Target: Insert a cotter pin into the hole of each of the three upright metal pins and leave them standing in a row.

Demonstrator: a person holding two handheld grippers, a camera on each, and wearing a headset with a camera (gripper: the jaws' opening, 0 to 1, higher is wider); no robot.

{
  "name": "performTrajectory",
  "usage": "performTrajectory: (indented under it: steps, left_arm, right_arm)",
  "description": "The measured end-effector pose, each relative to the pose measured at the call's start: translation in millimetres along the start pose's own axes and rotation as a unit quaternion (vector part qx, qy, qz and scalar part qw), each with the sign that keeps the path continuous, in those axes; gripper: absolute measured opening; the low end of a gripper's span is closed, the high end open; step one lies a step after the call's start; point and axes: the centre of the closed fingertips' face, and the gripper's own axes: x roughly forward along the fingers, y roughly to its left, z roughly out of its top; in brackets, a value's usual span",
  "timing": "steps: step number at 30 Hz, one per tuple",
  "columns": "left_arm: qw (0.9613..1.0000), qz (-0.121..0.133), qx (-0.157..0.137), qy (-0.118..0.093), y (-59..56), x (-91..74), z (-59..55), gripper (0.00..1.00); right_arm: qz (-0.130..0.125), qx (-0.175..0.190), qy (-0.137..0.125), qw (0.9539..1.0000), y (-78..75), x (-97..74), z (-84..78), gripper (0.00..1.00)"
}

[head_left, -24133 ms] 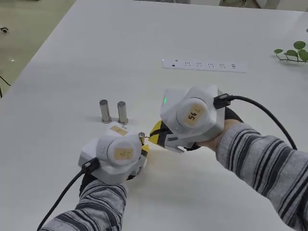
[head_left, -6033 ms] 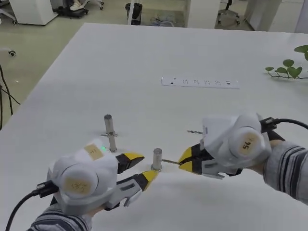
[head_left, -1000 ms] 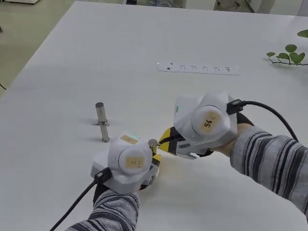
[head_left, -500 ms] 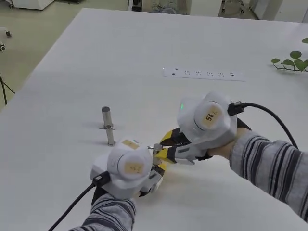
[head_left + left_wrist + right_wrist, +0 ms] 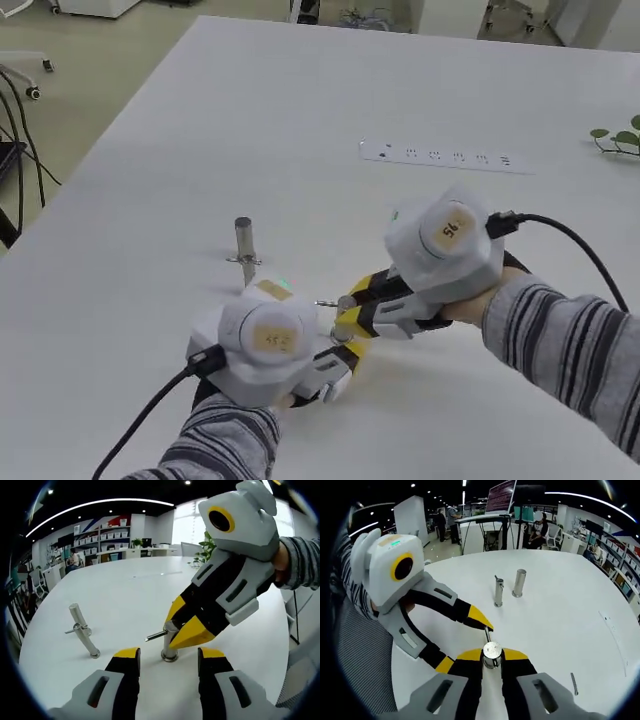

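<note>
Cotter in the near pin: right gripper clamped on it, left gripper open.

Near pin (image 5: 170, 641) stands upright on the table (image 5: 200, 120), with a cotter pin (image 5: 155, 636) through its top hole and the tip poking out left. Right gripper (image 5: 492, 656) comes in from the right, jaws clenched on the pin's top. Can't tell if they also pinch the cotter's head; it's hidden. Left gripper (image 5: 169, 655) is released, jaws spread either side of the pin's base, not touching it. Middle pin (image 5: 248, 272) and far pin (image 5: 243, 235) stand upright to the far left, close together; the middle one has a cotter across it. Spare cotter (image 5: 574, 684) lies flat on the table to the right. Power strip (image 5: 445, 157) is at the far side.
</note>
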Motion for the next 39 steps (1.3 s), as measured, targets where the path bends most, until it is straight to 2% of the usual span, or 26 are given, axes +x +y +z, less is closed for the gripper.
performTrajectory:
  steps: [3,8,17,20,25,31,36,39]
  left_arm:
    - [0.9999,0.0,-0.009,-0.007,1.2,-5.3,4.4,0.46]
    - [0.9998,0.003,-0.004,-0.017,4.9,-15.0,9.8,0.51]
    - [0.9997,0.01,0.006,-0.024,14.7,-33.0,11.3,0.64]
    - [0.9994,0.019,0.011,-0.027,21.2,-38.5,13.9,0.67]
    - [0.9989,0.029,0.005,-0.036,31.8,-46.9,18.3,0.73]
    - [0.9986,0.035,-0.003,-0.039,44.0,-55.0,17.3,0.81]
    - [0.9983,0.036,-0.012,-0.043,50.3,-59.2,17.1,0.86]
    - [0.9984,0.039,-0.005,-0.041,53.0,-60.0,16.4,0.87]
  right_arm:
    - [-0.002,-0.004,0.002,1.0,-1.1,0.3,1.3,0.08]
    - [-0.006,-0.004,-0.004,1.0,-9.3,-0.6,13.0,0.08]
    - [-0.006,-0.018,0.007,0.9998,-21.2,8.8,27.0,0.08]
    - [-0.007,-0.019,0.009,0.9997,-22.2,11.9,30.7,0.08]
    - [-0.004,-0.019,0.017,0.9997,-29.1,19.9,30.7,0.08]
    - [0.002,-0.018,0.025,0.9995,-31.4,22.9,27.9,0.08]
    - [0.007,-0.018,0.027,0.9995,-32.3,23.6,27.8,0.08]
    - [0.008,-0.016,0.026,0.9995,-32.4,24.2,28.7,0.08]
